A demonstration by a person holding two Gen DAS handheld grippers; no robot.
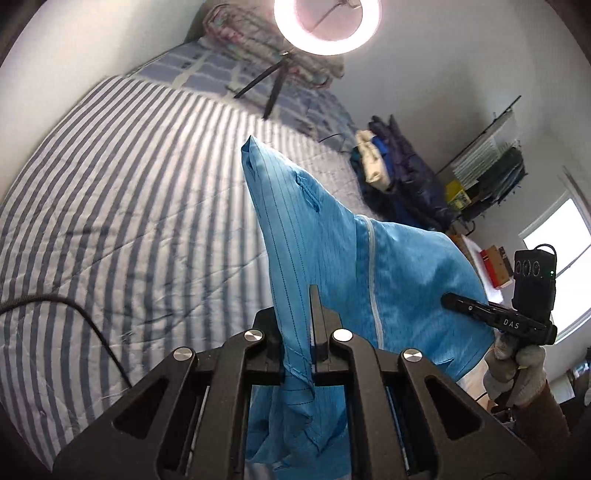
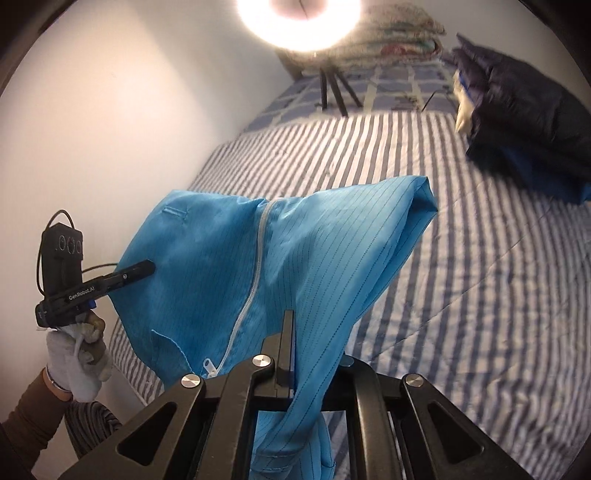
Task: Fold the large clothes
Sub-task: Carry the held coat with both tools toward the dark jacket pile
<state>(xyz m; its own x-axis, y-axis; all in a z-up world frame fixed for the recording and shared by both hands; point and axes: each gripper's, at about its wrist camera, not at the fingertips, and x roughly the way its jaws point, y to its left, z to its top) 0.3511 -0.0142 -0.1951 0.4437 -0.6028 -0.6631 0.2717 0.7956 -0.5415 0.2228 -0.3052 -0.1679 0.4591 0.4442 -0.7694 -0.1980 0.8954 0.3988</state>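
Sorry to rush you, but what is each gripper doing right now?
Left gripper: closed on the blue garment, which is lifted above the striped bed.
Right gripper: closed on the same garment.

One blue garment (image 1: 332, 251), two grippers (image 1: 312, 332) (image 2: 290, 354), one ring light (image 1: 327, 26), one striped bed (image 1: 129, 184), one pile of jackets (image 1: 399, 173).

blue zippered garment (image 1: 332, 251) (pinstriped), aloft over bed

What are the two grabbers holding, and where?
Both hold the blue zip-up garment above the bed: left gripper and right gripper each pinch its fabric.
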